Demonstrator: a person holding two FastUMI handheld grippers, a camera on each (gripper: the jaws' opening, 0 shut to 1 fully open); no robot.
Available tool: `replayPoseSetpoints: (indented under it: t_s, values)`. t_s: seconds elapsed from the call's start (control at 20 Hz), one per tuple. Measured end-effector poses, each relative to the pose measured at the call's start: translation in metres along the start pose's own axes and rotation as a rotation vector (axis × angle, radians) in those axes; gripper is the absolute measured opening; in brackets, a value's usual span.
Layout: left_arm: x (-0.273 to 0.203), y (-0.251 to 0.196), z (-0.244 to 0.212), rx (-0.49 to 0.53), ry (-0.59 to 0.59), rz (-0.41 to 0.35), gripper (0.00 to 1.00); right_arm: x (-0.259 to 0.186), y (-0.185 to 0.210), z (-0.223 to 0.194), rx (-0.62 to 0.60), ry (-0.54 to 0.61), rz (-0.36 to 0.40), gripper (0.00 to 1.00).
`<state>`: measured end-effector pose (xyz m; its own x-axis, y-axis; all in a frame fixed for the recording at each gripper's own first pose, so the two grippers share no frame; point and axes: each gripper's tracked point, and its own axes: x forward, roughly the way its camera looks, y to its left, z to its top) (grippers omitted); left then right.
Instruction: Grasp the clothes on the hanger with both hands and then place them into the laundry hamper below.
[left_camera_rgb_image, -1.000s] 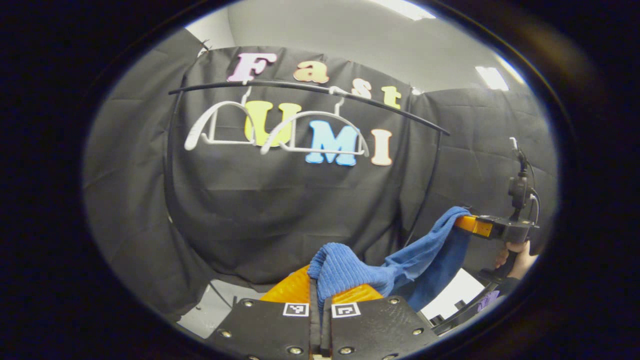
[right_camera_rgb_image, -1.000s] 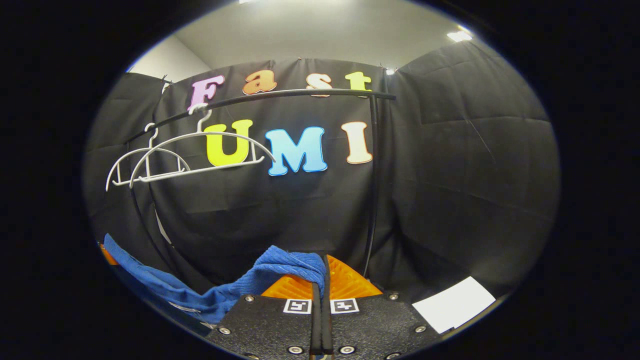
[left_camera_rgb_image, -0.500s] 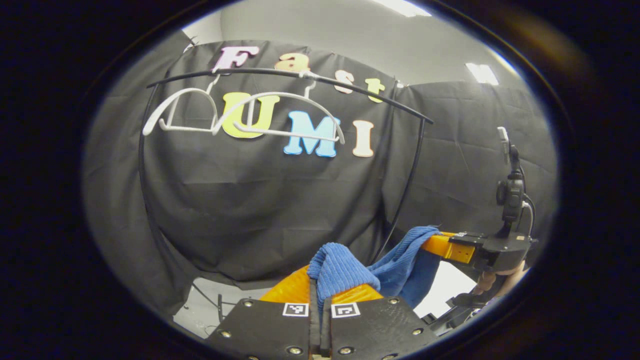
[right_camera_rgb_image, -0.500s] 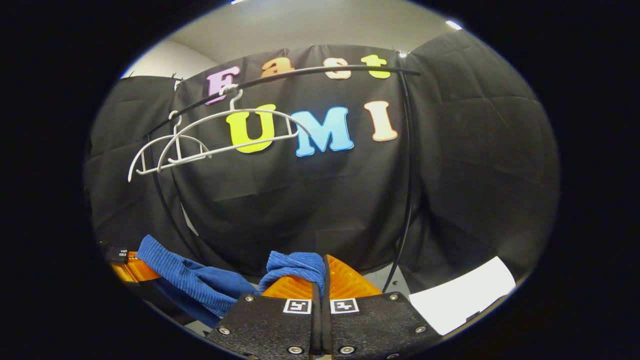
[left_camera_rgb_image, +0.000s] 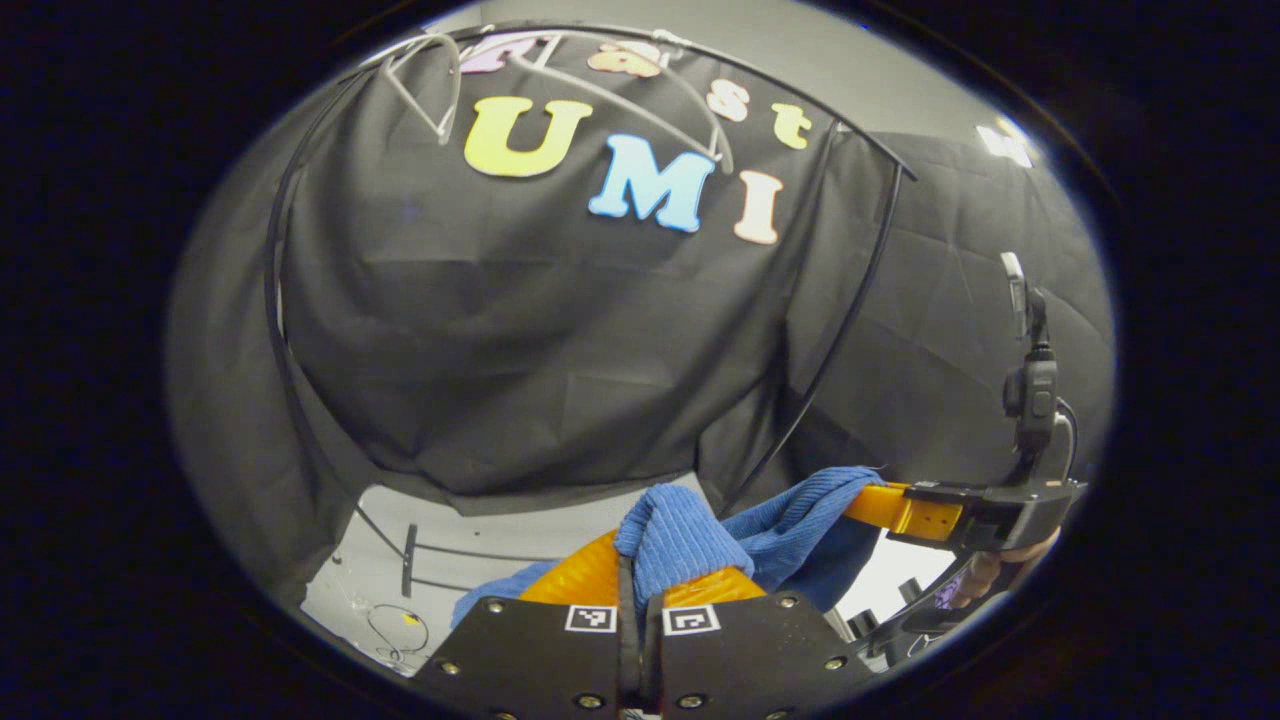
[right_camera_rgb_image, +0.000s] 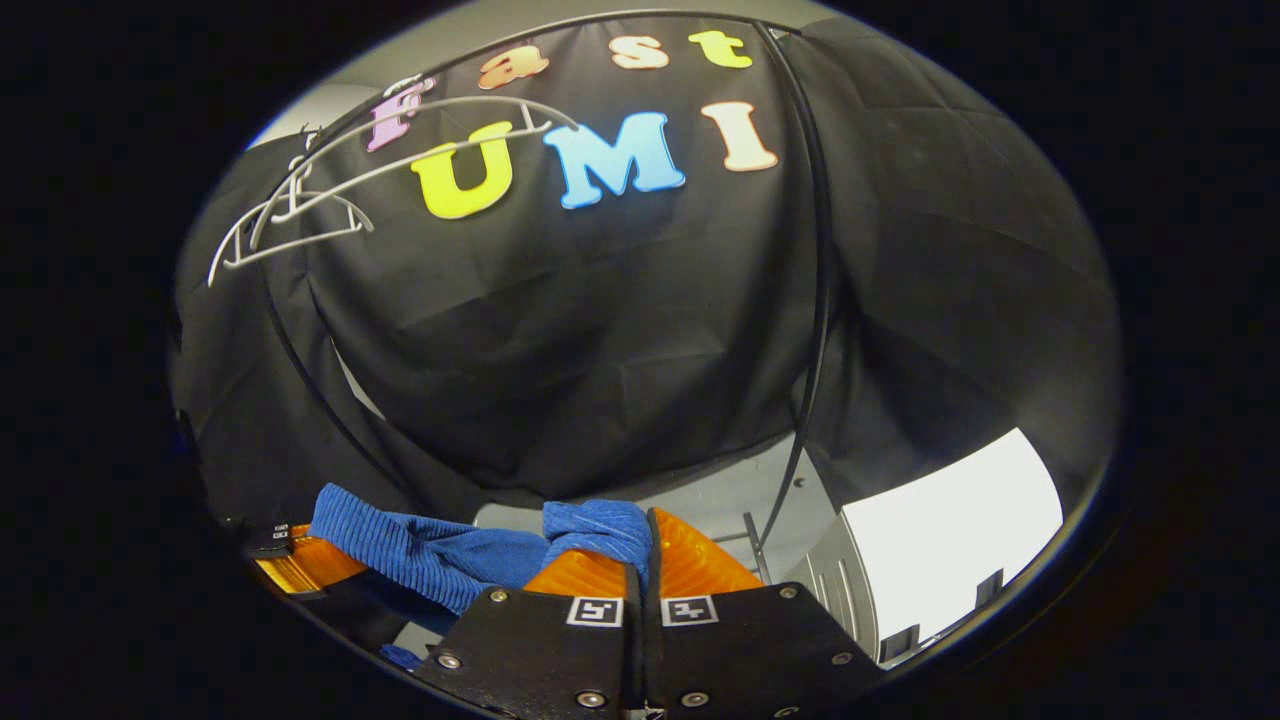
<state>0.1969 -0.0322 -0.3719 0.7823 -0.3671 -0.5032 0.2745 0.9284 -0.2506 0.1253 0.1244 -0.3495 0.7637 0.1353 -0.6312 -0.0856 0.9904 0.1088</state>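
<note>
A blue ribbed garment (left_camera_rgb_image: 690, 530) hangs between both grippers, off the hangers. My left gripper (left_camera_rgb_image: 640, 580) is shut on one bunched end of it. In the left gripper view the cloth runs right to the right gripper (left_camera_rgb_image: 880, 500), held by a hand. In the right gripper view my right gripper (right_camera_rgb_image: 645, 560) is shut on the garment (right_camera_rgb_image: 590, 525), and the cloth stretches left to the left gripper (right_camera_rgb_image: 300, 565). Two bare white hangers (right_camera_rgb_image: 290, 215) hang on the black rail (right_camera_rgb_image: 815, 250) high up. The hamper is hidden.
The rail's black uprights (left_camera_rgb_image: 275, 300) and its floor bars (left_camera_rgb_image: 410, 545) stand on the grey floor (left_camera_rgb_image: 480, 540) ahead. A white panel (right_camera_rgb_image: 945, 530) lies low at the right in the right gripper view.
Both grippers have sunk and tipped downward with the garment held; the hangers and rail have slid to the top of both views and more floor shows. The two grippers stand closer together.
</note>
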Motion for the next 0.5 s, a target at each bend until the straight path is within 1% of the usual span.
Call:
replayPoseSetpoints:
  t_s: [0.15, 0.3, 0.5]
  values:
    - [0.026, 0.020, -0.045, -0.006, 0.072, 0.021, 0.02, 0.028, -0.002, -0.040, 0.001, 0.097, -0.011, 0.00]
    - [0.044, 0.040, -0.091, -0.012, 0.132, 0.057, 0.02, 0.051, -0.008, -0.091, -0.028, 0.178, -0.024, 0.00]
    - [0.065, 0.067, -0.128, 0.009, 0.178, 0.114, 0.02, 0.070, -0.014, -0.129, -0.052, 0.251, -0.043, 0.00]
